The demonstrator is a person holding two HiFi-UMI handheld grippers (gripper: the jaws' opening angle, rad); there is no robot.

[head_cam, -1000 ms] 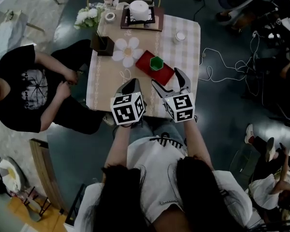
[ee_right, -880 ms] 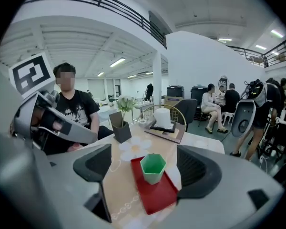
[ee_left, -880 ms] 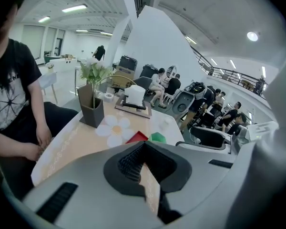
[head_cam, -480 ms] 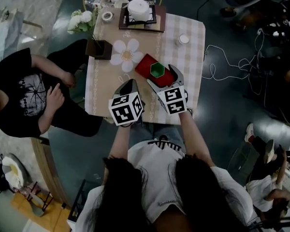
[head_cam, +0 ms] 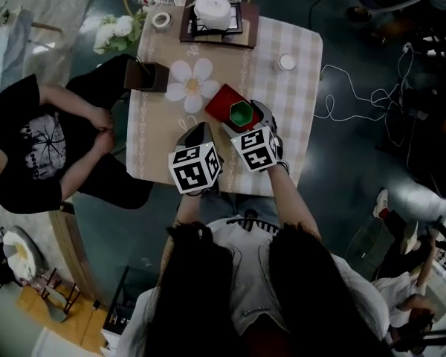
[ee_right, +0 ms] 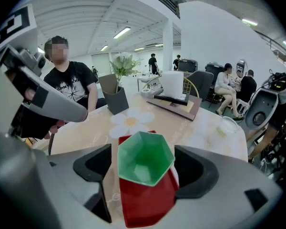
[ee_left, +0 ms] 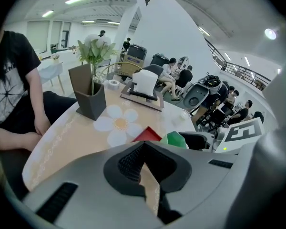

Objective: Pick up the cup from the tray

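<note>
A green hexagonal cup (ee_right: pixel 145 163) stands upright on a small red tray (ee_right: pixel 148 206) on the checked tablecloth. My right gripper (ee_right: pixel 146 160) is open, with one jaw on each side of the cup, close to its rim. Seen from the head view, the cup (head_cam: pixel 241 112) and tray (head_cam: pixel 223 99) lie just past the right gripper (head_cam: pixel 245 119). My left gripper (head_cam: pixel 201 129) hangs over the table's near edge, left of the tray, shut and holding nothing. In the left gripper view the jaws of that gripper (ee_left: pixel 144 144) meet, and the cup (ee_left: pixel 178 138) shows beyond them to the right.
A dark square vase with flowers (head_cam: pixel 152 74) and a flower-shaped mat (head_cam: pixel 191 80) lie left of the tray. A small white cup (head_cam: pixel 286 62) stands at the right, and a wooden board with a white roll (head_cam: pixel 214 15) at the back. A person (head_cam: pixel 37 136) sits at the table's left side.
My right gripper has moved forward over the red tray, so the cup now lies between its jaws. The left gripper has hardly moved.
</note>
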